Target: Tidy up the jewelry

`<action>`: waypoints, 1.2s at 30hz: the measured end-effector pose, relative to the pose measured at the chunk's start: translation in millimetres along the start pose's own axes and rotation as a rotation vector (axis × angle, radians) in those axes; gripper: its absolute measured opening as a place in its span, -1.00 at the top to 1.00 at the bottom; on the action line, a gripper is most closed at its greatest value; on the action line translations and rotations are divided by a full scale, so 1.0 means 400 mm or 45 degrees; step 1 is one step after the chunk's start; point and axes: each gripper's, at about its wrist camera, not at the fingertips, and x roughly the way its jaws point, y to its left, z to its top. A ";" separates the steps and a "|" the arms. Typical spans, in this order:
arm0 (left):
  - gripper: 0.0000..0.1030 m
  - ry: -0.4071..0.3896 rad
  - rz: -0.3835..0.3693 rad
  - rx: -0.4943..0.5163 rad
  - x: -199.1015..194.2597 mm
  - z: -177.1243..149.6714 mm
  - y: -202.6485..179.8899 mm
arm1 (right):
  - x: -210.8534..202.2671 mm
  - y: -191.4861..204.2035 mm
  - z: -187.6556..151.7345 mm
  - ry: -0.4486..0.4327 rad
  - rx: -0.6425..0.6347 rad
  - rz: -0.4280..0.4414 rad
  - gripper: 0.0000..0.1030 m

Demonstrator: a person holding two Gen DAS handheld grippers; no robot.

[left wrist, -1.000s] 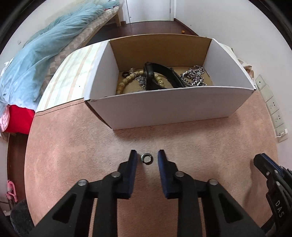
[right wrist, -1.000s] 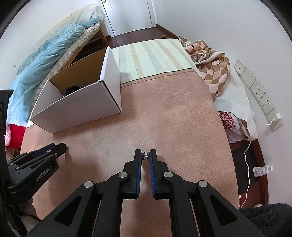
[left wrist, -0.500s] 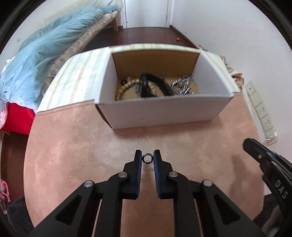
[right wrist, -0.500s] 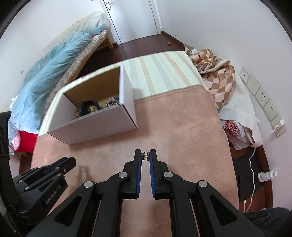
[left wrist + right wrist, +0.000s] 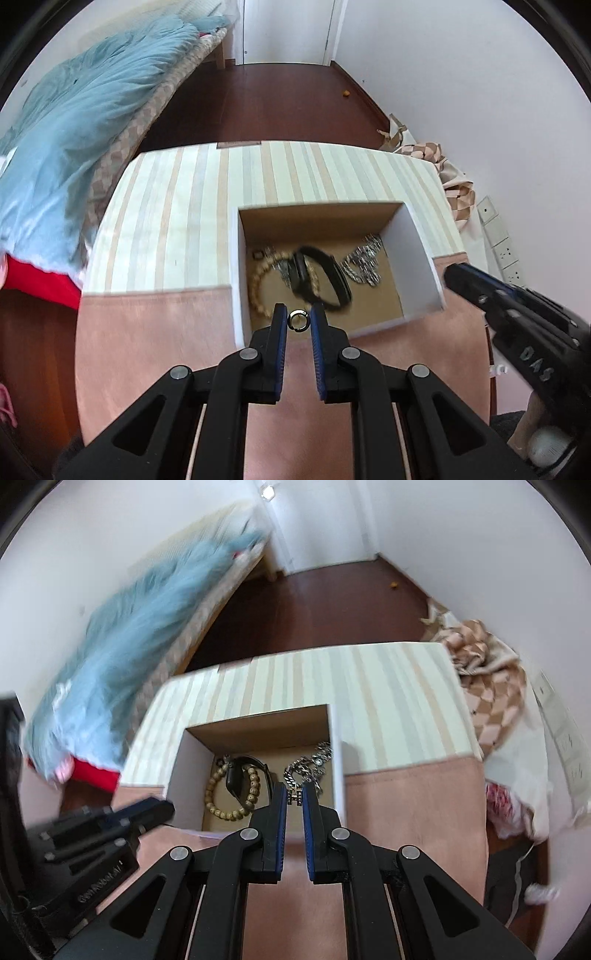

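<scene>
We saw the room first: white walls, a dark wood floor (image 5: 280,99), and a bed with a pale blue duvet (image 5: 70,122) along the left. Only the right wrist view showed the checked blanket (image 5: 487,679) heaped at the desk's right end; only the left wrist view showed wall sockets (image 5: 506,251) clearly.

The desk (image 5: 155,354) carried a pink cloth near us and a striped cloth (image 5: 177,221) beyond it. On it stood an open white cardboard box (image 5: 236,266), brown inside, holding a wooden bead bracelet (image 5: 221,812), a black watch (image 5: 325,280) and a silver chain (image 5: 364,264). The left view blurred these contents; the right view showed them sharply.

The left tongs (image 5: 298,319) hung over the box's near edge, their blue pads closed on a small metal ring (image 5: 297,319). The right tongs (image 5: 294,797) were above the same box, pinching a small H-shaped earring (image 5: 294,798); from the left view we saw only their black body, not the tips.
</scene>
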 end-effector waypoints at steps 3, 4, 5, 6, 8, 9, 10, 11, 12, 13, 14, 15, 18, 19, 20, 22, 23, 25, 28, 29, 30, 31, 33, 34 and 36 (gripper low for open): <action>0.80 0.042 -0.003 -0.003 0.034 0.039 0.012 | 0.063 0.015 0.043 0.108 -0.037 0.002 0.82; 0.80 0.055 0.003 -0.004 0.045 0.050 0.016 | 0.079 0.016 0.052 0.138 -0.034 0.002 0.82; 0.80 0.071 0.007 0.007 0.056 0.061 0.019 | 0.100 0.018 0.062 0.183 -0.042 0.008 0.82; 0.80 0.083 0.010 0.007 0.065 0.068 0.022 | 0.115 0.019 0.068 0.216 -0.041 0.002 0.82; 0.78 0.103 0.019 -0.003 0.076 0.077 0.030 | 0.149 0.016 0.075 0.293 -0.038 0.010 0.82; 0.77 0.120 0.020 -0.023 0.082 0.083 0.037 | 0.157 0.014 0.074 0.312 -0.032 0.002 0.80; 0.77 0.132 0.020 -0.035 0.085 0.085 0.040 | 0.166 0.012 0.075 0.337 -0.026 -0.014 0.80; 0.77 0.144 0.021 -0.047 0.088 0.088 0.045 | 0.179 0.010 0.075 0.381 -0.024 -0.017 0.80; 0.76 0.152 0.022 -0.059 0.089 0.091 0.049 | 0.188 0.008 0.073 0.410 -0.013 -0.011 0.79; 0.70 0.151 0.027 -0.061 0.088 0.092 0.050 | 0.194 0.007 0.072 0.425 -0.007 -0.014 0.75; 0.65 0.145 0.040 -0.056 0.085 0.094 0.050 | 0.195 0.007 0.070 0.428 -0.009 -0.021 0.63; 0.60 0.136 0.049 -0.049 0.079 0.095 0.049 | 0.193 0.006 0.069 0.422 -0.012 -0.026 0.44; 0.02 0.110 0.068 -0.045 0.062 0.098 0.051 | 0.175 0.006 0.071 0.398 -0.012 -0.034 0.23; -0.15 0.100 0.069 -0.051 0.055 0.098 0.054 | 0.171 0.005 0.073 0.393 -0.010 -0.035 0.23; -0.25 0.093 0.078 -0.059 0.046 0.096 0.059 | 0.161 0.005 0.073 0.383 -0.011 -0.038 0.23; -0.29 0.083 0.098 -0.071 0.034 0.094 0.066 | 0.145 0.007 0.076 0.366 -0.018 -0.054 0.20; -0.32 0.080 0.109 -0.077 0.028 0.092 0.071 | 0.133 0.007 0.076 0.353 -0.023 -0.070 0.07; -0.62 0.076 0.133 -0.099 0.015 0.082 0.083 | 0.112 0.009 0.074 0.330 -0.036 -0.106 -0.21; -0.94 0.056 0.177 -0.118 -0.003 0.060 0.097 | 0.085 0.005 0.064 0.301 -0.049 -0.157 -0.49; -0.94 0.052 0.203 -0.119 -0.006 0.053 0.099 | 0.078 0.005 0.055 0.300 -0.060 -0.185 -0.68; -0.94 0.054 0.221 -0.124 -0.008 0.042 0.102 | 0.077 0.004 0.049 0.301 -0.065 -0.202 -0.85; -0.95 0.055 0.224 -0.130 -0.009 0.036 0.105 | 0.072 0.003 0.039 0.300 -0.067 -0.221 -0.90; -0.95 0.056 0.237 -0.136 -0.013 0.020 0.105 | 0.067 0.005 0.024 0.296 -0.072 -0.243 -0.93; -0.96 0.058 0.242 -0.136 -0.015 0.014 0.103 | 0.061 0.005 0.017 0.291 -0.072 -0.254 -0.93; -0.96 0.062 0.251 -0.134 -0.023 0.001 0.097 | 0.046 0.006 0.002 0.275 -0.071 -0.275 -0.93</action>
